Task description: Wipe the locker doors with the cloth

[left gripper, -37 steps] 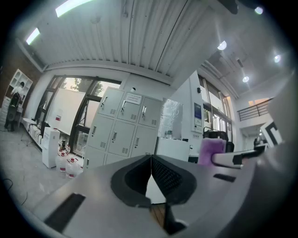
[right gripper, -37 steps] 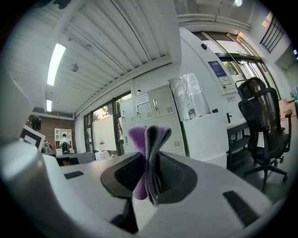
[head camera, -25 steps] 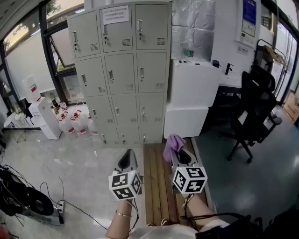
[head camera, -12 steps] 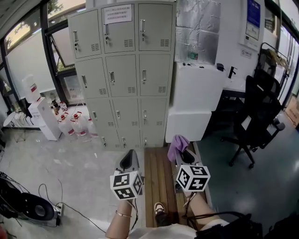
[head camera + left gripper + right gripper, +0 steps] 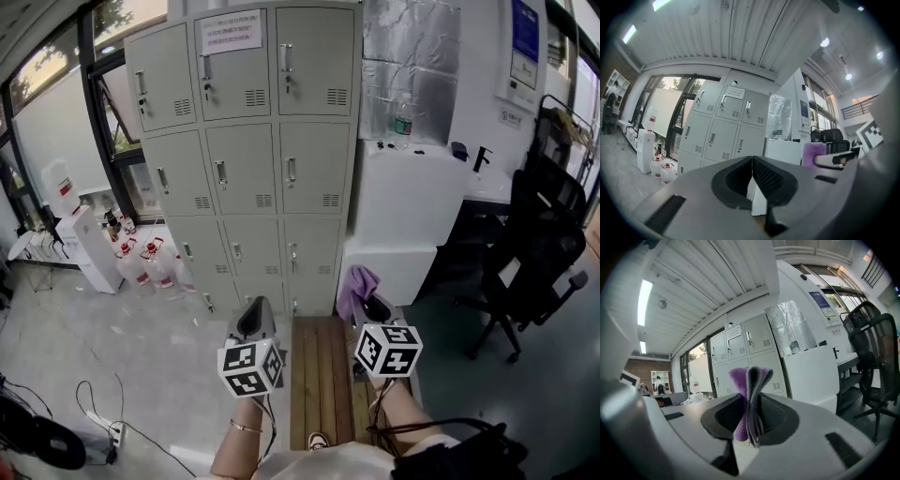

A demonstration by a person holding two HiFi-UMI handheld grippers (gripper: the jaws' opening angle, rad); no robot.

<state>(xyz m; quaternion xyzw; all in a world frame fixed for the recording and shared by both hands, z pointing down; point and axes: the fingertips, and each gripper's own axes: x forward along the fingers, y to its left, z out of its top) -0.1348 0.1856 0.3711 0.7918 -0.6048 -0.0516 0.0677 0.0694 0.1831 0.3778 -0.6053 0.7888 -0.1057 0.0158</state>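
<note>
Now the tall grey metal locker cabinet (image 5: 248,150) fills more of the head view than it did a second ago, and its base sits closer to both grippers. The black cable reel on the floor left of the cabinet has slid almost out at the lower edge.

Left of the cabinet base, a cluster of clear plastic jugs with red labels (image 5: 150,264) stands on the floor.

The left gripper (image 5: 255,323) is held in front of the bottom locker row, not touching it. In the left gripper view, the left gripper (image 5: 752,161) has its jaws pressed together with nothing between them.

A slatted wooden bench (image 5: 319,375) runs out from the cabinet base between the two grippers; less of its length shows than before.

The right gripper (image 5: 370,309) is held off the cabinet's lower right corner. Its jaws are clamped on the folded purple cloth (image 5: 354,286), as in the earlier frames. In the right gripper view, the cloth (image 5: 739,380) stands upright between the pads and has not reached any door.

Right of the cabinet stands a white box-shaped unit (image 5: 403,206), and further right a black office chair (image 5: 544,253).
</note>
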